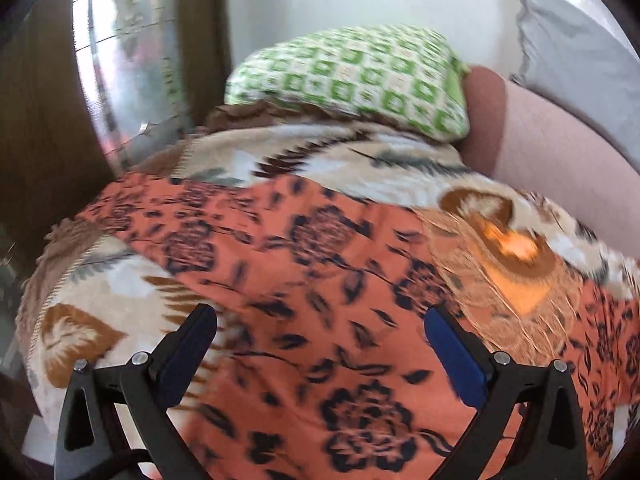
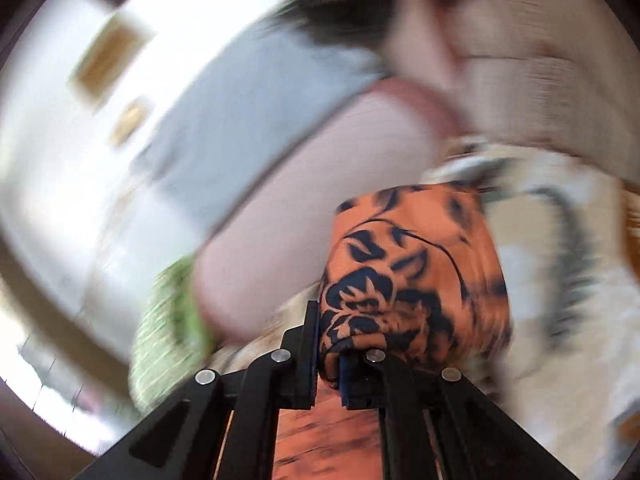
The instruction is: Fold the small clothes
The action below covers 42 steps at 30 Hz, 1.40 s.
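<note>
An orange cloth with dark navy flowers (image 1: 320,280) lies spread on a patterned cream blanket (image 1: 320,148). My left gripper (image 1: 320,320) is open just above the cloth and holds nothing. A thin sheer part of the cloth (image 1: 500,292) lies folded over at the right, with the blanket showing through. In the right wrist view my right gripper (image 2: 330,344) is shut on a bunched edge of the same orange cloth (image 2: 416,272) and holds it up off the blanket (image 2: 560,280). That view is heavily blurred.
A green and white checked pillow (image 1: 352,76) lies at the far end of the blanket. A pink bolster (image 1: 560,156) and grey cushion (image 1: 580,40) run along the right. A brown wooden panel (image 1: 40,120) stands at the left. The pillow also shows in the right wrist view (image 2: 168,320).
</note>
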Each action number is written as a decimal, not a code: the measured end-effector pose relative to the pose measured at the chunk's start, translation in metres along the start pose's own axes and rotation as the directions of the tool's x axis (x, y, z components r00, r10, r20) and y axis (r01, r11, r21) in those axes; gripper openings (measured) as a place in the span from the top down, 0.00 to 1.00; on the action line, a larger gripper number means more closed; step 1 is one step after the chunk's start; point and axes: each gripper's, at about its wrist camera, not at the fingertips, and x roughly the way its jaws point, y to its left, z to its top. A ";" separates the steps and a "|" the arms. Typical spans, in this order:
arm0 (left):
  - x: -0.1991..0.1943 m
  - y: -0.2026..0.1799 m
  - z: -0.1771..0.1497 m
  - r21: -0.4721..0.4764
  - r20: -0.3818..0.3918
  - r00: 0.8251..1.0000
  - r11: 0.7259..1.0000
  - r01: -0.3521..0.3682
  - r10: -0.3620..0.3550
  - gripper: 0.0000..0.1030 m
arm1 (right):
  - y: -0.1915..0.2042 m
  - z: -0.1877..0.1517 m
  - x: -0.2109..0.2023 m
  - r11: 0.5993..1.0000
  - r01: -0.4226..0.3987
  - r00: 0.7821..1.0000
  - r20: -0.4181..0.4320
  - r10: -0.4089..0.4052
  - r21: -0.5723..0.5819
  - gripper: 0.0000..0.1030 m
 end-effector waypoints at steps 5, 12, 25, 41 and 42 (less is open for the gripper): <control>0.002 0.050 0.013 -0.088 0.017 0.996 0.993 -0.083 0.085 0.00 | 0.133 -0.072 0.036 0.977 -0.138 0.980 -0.165 0.112 -0.160 0.92; 0.016 0.113 0.026 -0.145 -0.002 0.982 0.972 -0.186 0.187 0.00 | 0.215 -0.239 0.142 0.929 -0.107 0.857 -0.506 -0.093 -0.353 0.90; 0.034 0.132 0.028 -0.196 -0.094 0.986 0.968 -0.156 0.140 0.00 | 0.164 -0.254 0.125 0.941 -0.240 0.770 -0.638 0.034 -0.239 0.84; 0.030 0.162 0.034 -0.263 -0.077 0.976 0.940 -0.218 0.204 0.00 | 0.239 -0.295 0.190 0.927 -0.256 0.724 -0.582 0.371 0.274 0.64; 0.031 0.164 0.034 -0.269 -0.079 0.975 0.937 -0.222 0.208 0.00 | 0.262 -0.295 0.186 0.932 -0.307 0.719 -0.594 0.361 0.195 0.51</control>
